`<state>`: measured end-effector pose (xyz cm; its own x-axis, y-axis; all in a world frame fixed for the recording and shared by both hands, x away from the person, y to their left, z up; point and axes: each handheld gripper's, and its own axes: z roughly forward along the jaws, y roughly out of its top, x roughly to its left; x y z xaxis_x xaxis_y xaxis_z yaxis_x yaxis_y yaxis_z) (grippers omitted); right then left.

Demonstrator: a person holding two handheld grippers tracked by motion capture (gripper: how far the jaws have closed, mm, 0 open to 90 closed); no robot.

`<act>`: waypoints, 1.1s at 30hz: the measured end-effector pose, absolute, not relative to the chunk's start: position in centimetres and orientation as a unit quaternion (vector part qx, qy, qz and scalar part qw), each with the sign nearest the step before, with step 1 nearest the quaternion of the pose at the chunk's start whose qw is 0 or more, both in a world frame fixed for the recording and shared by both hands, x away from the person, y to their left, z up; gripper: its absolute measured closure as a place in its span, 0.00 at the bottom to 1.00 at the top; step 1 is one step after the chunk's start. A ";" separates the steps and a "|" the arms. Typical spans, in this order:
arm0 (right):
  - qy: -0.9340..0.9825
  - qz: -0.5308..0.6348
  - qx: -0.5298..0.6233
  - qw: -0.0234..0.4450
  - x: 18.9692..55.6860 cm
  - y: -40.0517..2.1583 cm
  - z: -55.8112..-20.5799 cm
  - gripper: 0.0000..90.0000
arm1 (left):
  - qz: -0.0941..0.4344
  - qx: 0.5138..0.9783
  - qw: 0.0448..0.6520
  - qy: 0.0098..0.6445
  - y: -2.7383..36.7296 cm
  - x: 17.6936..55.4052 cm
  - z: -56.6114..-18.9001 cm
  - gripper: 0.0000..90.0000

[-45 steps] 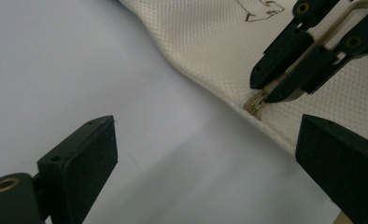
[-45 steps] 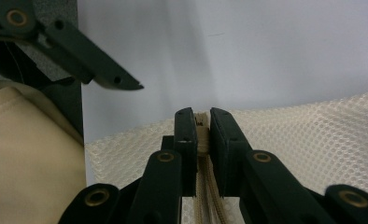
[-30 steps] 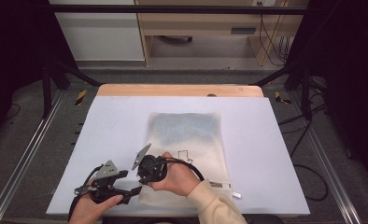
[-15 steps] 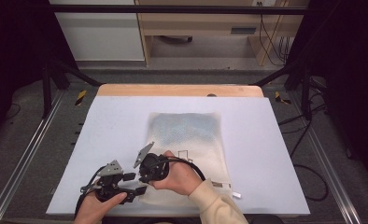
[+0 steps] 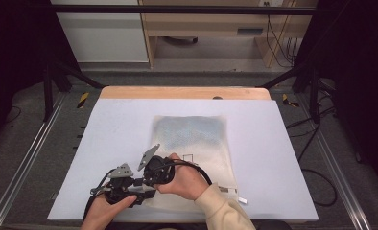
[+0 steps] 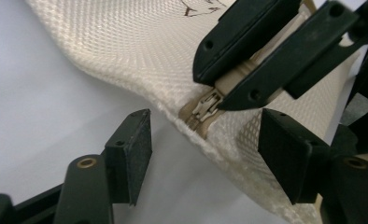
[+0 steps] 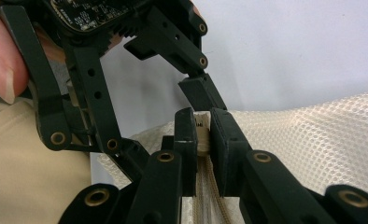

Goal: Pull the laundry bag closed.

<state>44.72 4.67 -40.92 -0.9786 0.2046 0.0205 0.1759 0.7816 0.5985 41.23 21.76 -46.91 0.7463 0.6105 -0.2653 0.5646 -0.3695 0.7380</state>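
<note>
Change: the left gripper (image 5: 138, 188) now sits closer in against the right gripper (image 5: 151, 184) at the pouch corner.
Left gripper: jaws wide apart, straddling the zipper slider (image 6: 205, 105), gripping nothing.
Right gripper: jaws clamped on the zipper end (image 7: 202, 135).
Mesh pouch (image 5: 193, 139): flat on the white table (image 5: 273, 158), near corner lifted.

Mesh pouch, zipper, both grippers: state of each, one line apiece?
mesh pouch: lies flat on the table, its near corner lifted off the surface.
zipper slider: sits at the pouch's lifted corner; whether the zipper is open or closed can't be told.
right gripper: shut on the zipper tape beside the slider.
left gripper: open, jaws either side of the pouch corner, not touching it.
</note>
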 end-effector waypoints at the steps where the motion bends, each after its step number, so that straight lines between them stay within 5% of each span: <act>1: 0.944 0.314 0.099 0.023 44.7 4.7 -40.9 0.91 | 0.026 0.827 0.435 0.355 21.8 41.2 -46.9 0.42; 33: 0.943 0.316 0.100 0.023 44.8 4.6 -41.0 0.91 | -0.008 0.829 0.443 0.342 21.4 42.1 -47.5 0.62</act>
<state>44.75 4.62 -40.97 -0.9790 0.2030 0.0202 0.1743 0.7809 0.5998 42.13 21.43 -47.54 0.7664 0.5591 -0.3162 0.5734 -0.3737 0.7291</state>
